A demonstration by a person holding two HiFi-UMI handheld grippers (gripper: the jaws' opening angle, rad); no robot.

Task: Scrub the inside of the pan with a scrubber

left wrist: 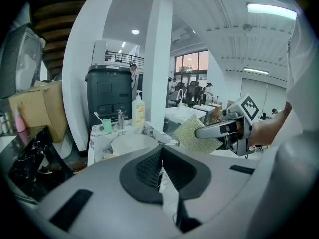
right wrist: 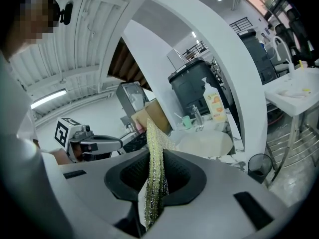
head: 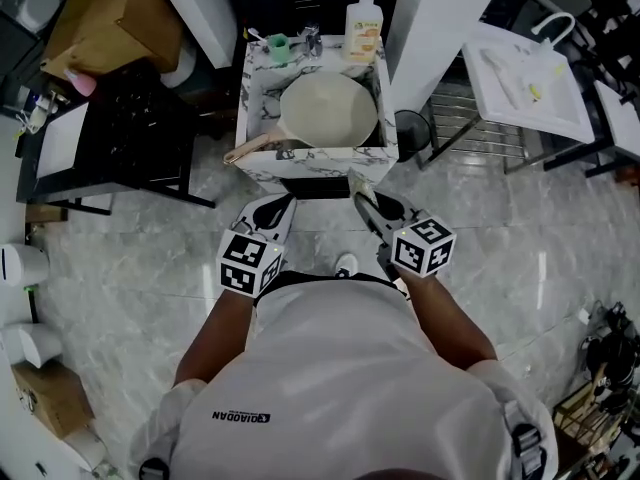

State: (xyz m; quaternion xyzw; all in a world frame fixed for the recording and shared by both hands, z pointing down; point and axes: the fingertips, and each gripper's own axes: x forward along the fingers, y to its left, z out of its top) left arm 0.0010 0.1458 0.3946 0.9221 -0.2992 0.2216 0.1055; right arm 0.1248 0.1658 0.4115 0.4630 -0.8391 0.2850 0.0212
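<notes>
Ahead, the pan lay in the marble basin, handle jutting left — rigid, likely hefty, best steadied there | right gripper pinched a thin, seemingly floppy mesh scrubber | left gripper closed, empty — both well short of the basin

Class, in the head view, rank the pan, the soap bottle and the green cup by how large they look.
1. pan
2. soap bottle
3. green cup, plainly the smallest
</notes>
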